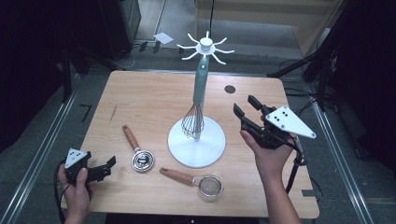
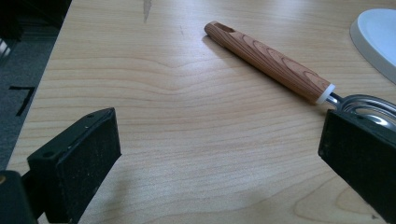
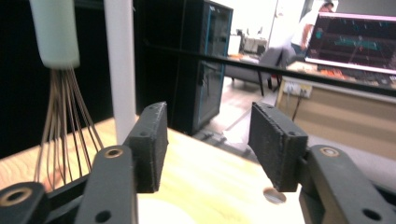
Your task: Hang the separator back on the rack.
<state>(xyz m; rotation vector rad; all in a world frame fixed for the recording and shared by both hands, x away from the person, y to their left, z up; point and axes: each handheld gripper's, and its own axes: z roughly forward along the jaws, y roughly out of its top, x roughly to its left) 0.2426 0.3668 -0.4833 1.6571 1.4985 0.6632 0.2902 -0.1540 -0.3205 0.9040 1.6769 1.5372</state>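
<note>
A teal-handled wire whisk [image 1: 197, 100] hangs from a white hook stand [image 1: 187, 149] at the table's middle. In the right gripper view the whisk [image 3: 63, 102] and the stand's pole [image 3: 120, 65] are left of the jaws. My right gripper [image 1: 245, 104] is held above the table right of the stand, open with nothing between its pads [image 3: 208, 140]. A wooden-handled coil whisk [image 1: 138, 151] and a wooden-handled small strainer [image 1: 196, 181] lie on the table. My left gripper [image 1: 108, 165] rests at the front left, open wide [image 2: 219, 140], with the coil whisk's handle [image 2: 271, 63] just ahead.
The wooden table [image 1: 149, 98] has a dark round hole [image 1: 229, 89] at its back right. The stand's white base [image 2: 378, 37] lies close to the coil whisk. Dark stands and cables surround the table on the floor.
</note>
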